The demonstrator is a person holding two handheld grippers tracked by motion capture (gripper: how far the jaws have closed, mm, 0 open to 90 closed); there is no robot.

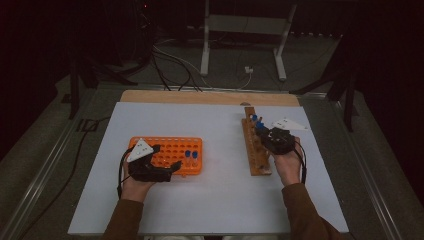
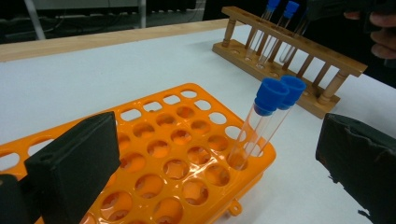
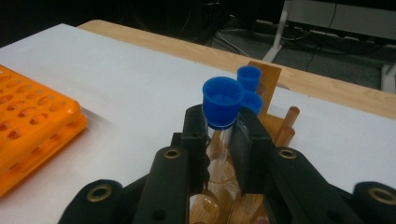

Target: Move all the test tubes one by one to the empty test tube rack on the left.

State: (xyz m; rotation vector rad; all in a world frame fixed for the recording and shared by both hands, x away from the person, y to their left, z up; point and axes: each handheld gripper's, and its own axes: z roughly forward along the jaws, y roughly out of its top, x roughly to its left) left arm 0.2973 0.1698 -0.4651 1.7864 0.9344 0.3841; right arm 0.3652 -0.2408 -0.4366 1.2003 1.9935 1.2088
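My right gripper (image 3: 220,140) is shut on a clear test tube with a blue cap (image 3: 221,101). The tube stands upright in the wooden rack (image 3: 267,77), in front of two more blue-capped tubes (image 3: 250,79). In the high view that gripper (image 1: 261,131) sits over the far half of the wooden rack (image 1: 256,155). My left gripper (image 1: 167,159) rests open at the near left of the orange rack (image 1: 170,147), its jaws wide apart with nothing between them. Two blue-capped tubes (image 2: 275,95) lean together in holes at the orange rack's (image 2: 177,158) right end.
A white sheet (image 1: 215,200) covers the table, with a bare wooden strip (image 1: 210,97) along the far edge. Cables and a white stand (image 1: 245,30) lie on the floor beyond. Metal rails (image 1: 45,170) run along both sides.
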